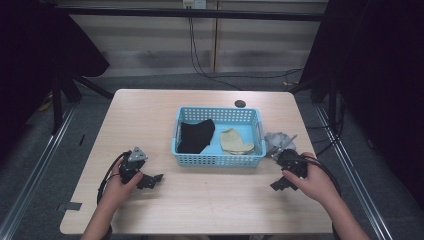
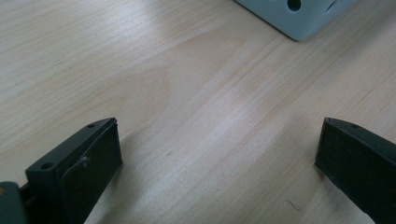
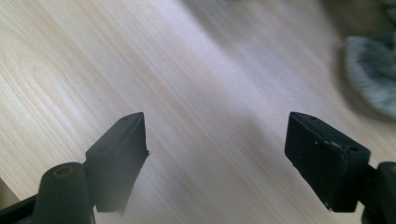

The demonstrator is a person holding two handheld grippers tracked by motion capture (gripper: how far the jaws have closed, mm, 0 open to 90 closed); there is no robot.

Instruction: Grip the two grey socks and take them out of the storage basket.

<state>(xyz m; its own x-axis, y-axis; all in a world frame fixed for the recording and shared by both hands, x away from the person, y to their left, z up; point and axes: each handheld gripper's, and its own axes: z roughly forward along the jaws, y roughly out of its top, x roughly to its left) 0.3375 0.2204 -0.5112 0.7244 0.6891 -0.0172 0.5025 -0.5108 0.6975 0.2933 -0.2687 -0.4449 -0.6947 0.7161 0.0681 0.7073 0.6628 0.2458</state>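
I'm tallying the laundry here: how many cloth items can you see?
3. A black cloth lies in the blue basket, left side; a tan cloth lies right of it; a grey cloth lies on the table outside the basket's right end. Others may be hidden.

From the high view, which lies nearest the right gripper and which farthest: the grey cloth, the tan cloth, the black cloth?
From the right gripper:
1. Grey cloth, on the table just right of the blue basket.
2. Tan cloth, in the basket's right half.
3. Black cloth, in its left half.

A lab recording bay: black curtains (image 1: 380, 75), metal frame rails (image 1: 200, 12), loose cables (image 1: 200, 55), one bare wooden table (image 1: 200, 200).
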